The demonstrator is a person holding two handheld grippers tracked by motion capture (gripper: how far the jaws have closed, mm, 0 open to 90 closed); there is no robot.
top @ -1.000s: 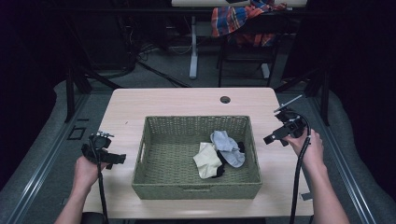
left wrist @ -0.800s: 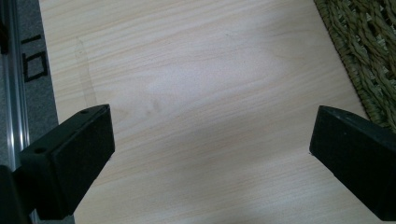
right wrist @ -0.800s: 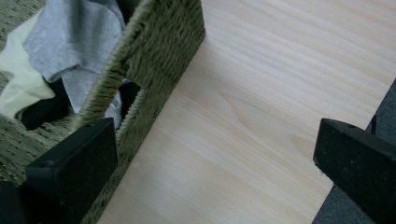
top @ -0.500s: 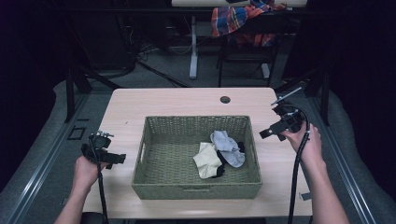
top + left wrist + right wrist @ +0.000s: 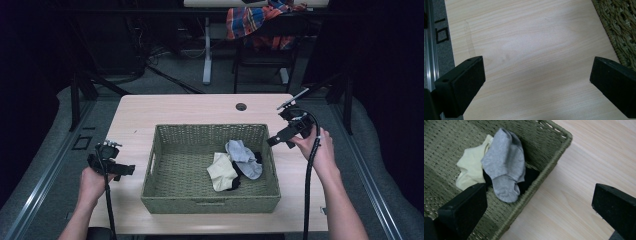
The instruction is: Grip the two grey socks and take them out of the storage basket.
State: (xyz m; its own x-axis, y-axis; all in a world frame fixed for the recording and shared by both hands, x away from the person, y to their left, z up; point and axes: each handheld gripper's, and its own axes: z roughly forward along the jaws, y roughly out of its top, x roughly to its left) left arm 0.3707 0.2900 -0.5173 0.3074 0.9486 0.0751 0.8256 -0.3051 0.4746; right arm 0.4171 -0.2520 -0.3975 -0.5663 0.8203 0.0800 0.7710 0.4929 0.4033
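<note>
A green woven basket (image 5: pixel 165 192) stands in the middle of the light wooden table. Inside it lie a grey sock (image 5: pixel 244 157) (image 5: pixel 505 162), a cream sock (image 5: pixel 221 171) (image 5: pixel 472 168) and a black sock (image 5: pixel 530 178) partly under them. My right gripper (image 5: pixel 274 141) hovers open over the basket's right rim (image 5: pixel 549 168), jaws wide apart and empty. My left gripper (image 5: pixel 127 170) is held open and empty over bare table left of the basket, whose edge (image 5: pixel 621 27) shows at the right of the left gripper view.
A small dark round hole (image 5: pixel 241 106) sits near the table's far edge. A chair draped with a plaid cloth (image 5: pixel 255 22) and a desk leg (image 5: pixel 206 55) stand beyond the table. A metal rail (image 5: pixel 430 57) runs along the table's left side.
My right gripper has moved up and away toward the far right, then turned a little toward the basket. The left gripper has barely moved.
</note>
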